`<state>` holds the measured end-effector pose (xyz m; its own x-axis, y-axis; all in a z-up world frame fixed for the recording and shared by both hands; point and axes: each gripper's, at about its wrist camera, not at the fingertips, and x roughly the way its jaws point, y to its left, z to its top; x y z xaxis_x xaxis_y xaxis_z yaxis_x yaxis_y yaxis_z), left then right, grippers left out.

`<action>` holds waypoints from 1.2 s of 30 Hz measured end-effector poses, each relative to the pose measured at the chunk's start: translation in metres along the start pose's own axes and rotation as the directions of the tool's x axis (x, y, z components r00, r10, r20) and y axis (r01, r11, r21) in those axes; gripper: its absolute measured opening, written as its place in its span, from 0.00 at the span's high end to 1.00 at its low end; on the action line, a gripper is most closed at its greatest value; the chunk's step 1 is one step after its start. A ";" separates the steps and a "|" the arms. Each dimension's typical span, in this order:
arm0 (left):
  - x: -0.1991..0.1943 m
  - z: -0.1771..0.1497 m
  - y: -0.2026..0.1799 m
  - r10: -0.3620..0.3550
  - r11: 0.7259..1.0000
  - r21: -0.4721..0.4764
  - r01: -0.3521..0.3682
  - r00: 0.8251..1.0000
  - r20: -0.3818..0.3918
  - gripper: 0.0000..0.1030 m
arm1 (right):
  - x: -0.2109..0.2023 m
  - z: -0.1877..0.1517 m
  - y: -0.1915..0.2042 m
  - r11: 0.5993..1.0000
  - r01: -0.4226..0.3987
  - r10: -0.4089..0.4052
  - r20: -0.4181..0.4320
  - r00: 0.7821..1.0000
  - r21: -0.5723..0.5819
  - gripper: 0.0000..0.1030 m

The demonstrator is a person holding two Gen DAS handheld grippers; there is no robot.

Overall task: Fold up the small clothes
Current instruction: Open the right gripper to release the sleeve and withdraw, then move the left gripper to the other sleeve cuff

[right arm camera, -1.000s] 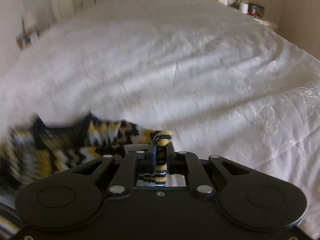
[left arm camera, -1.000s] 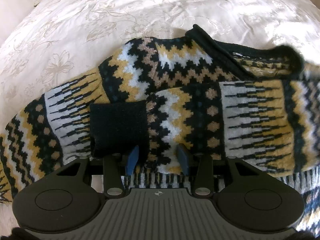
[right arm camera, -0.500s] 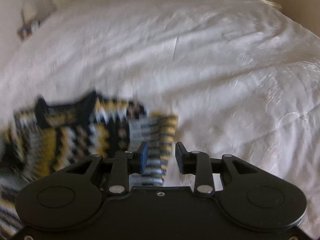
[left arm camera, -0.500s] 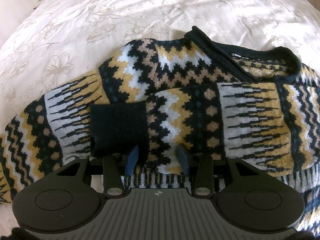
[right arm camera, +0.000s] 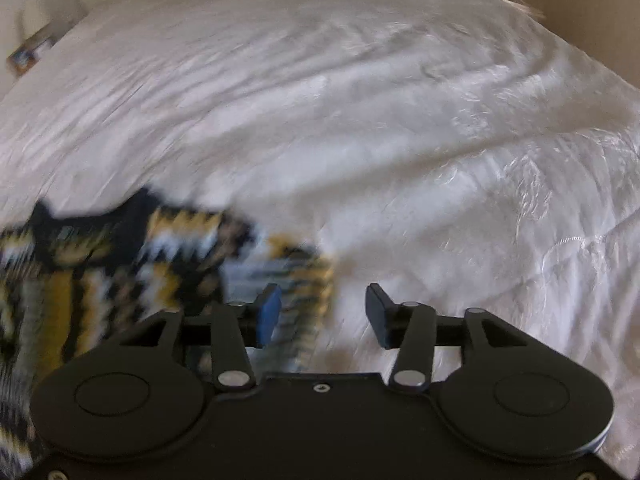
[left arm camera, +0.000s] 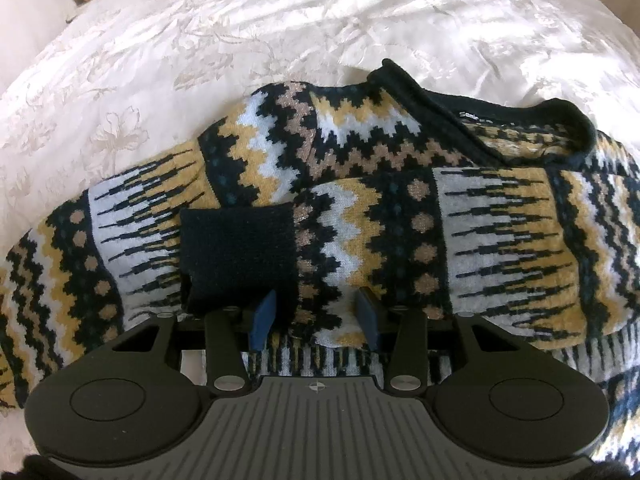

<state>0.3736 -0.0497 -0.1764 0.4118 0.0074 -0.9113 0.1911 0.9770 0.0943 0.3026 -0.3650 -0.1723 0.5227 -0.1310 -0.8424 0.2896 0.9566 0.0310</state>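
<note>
Since letting go, the right gripper [right arm camera: 320, 312] gapes wide beside the sweater [left arm camera: 360, 220] on the bed [left arm camera: 200, 40], the left gripper [left arm camera: 316, 316] wide above its cuff [left arm camera: 238, 256], which may snag.

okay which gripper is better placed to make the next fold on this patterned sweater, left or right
Left, probably. The left gripper hangs open directly over the sweater, beside the black cuff. The right gripper is open at the sweater's edge, mostly over bare bedspread.
</note>
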 end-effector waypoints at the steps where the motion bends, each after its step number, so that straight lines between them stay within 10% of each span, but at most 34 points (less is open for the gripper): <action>1: -0.001 -0.001 0.000 0.003 1.000 0.001 -0.003 1.000 0.004 0.58 | -0.003 -0.008 0.005 1.000 0.005 -0.005 -0.015 1.000 -0.020 0.43; 12: -0.013 -0.003 -0.001 -0.015 0.996 0.085 0.014 1.000 0.005 0.59 | -0.031 -0.039 0.001 0.997 0.063 -0.063 -0.007 0.998 -0.041 0.35; 18: -0.059 -0.031 0.010 -0.027 0.999 0.019 0.026 0.999 0.038 0.59 | -0.071 -0.037 0.027 0.995 -0.066 0.071 0.062 0.996 -0.071 0.29; 28: -0.125 -0.108 0.049 -0.074 0.979 -0.192 0.074 0.997 0.005 0.57 | -0.084 -0.091 0.094 0.939 -0.281 0.273 -0.071 0.960 -0.197 0.03; 36: -0.155 -0.155 0.108 -0.001 0.940 -0.342 0.012 1.000 0.032 0.33 | -0.091 -0.130 0.137 0.887 -0.344 0.303 -0.174 0.937 -0.308 0.01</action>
<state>0.1926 0.0881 -0.0874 0.4395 -0.0006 -0.8983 -0.1201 0.9910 -0.0594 0.1908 -0.1882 -0.1611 0.4378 0.2126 -0.8736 -0.1702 0.9737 0.1517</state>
